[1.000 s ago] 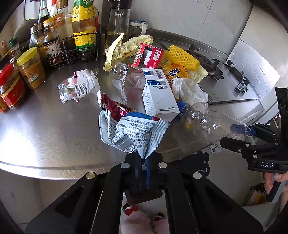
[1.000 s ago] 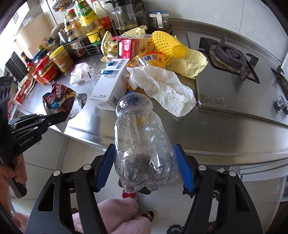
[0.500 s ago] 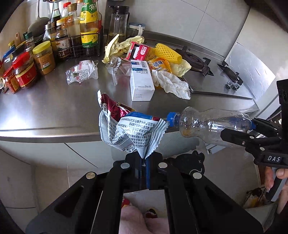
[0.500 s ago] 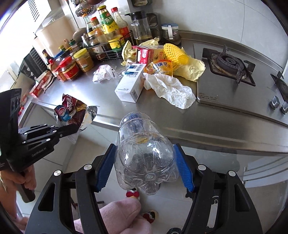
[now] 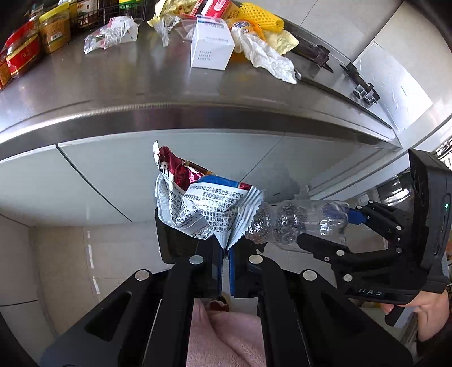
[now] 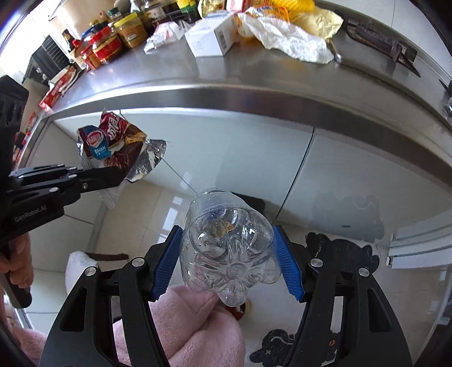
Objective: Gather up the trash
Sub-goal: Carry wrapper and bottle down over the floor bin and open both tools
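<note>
A crumpled snack wrapper (image 5: 203,203), red and blue with printed text, hangs in front of the cabinet doors with my left gripper (image 5: 225,254) shut on its lower edge. The same wrapper (image 6: 113,144) and left gripper (image 6: 118,176) appear at the left of the right wrist view. A clear empty plastic bottle (image 6: 228,248) with a blue cap is clamped by its base between the blue pads (image 6: 166,265) of my right gripper (image 6: 227,262). In the left wrist view the bottle (image 5: 293,223) lies sideways in the right gripper (image 5: 327,225), its neck close to the wrapper.
The steel counter (image 5: 197,118) above holds more trash: a white box (image 5: 212,45), crumpled tissue (image 5: 265,56), yellow foam net (image 5: 262,19), foil wrapper (image 5: 110,34). Jars (image 5: 53,34) stand at its left. Pink fuzzy legs (image 6: 197,324) and a black mat (image 6: 339,251) are below.
Both grippers have dropped from counter height to below the counter's edge, each keeping its item. The counter trash now sits high in both views and the floor has come into sight.
</note>
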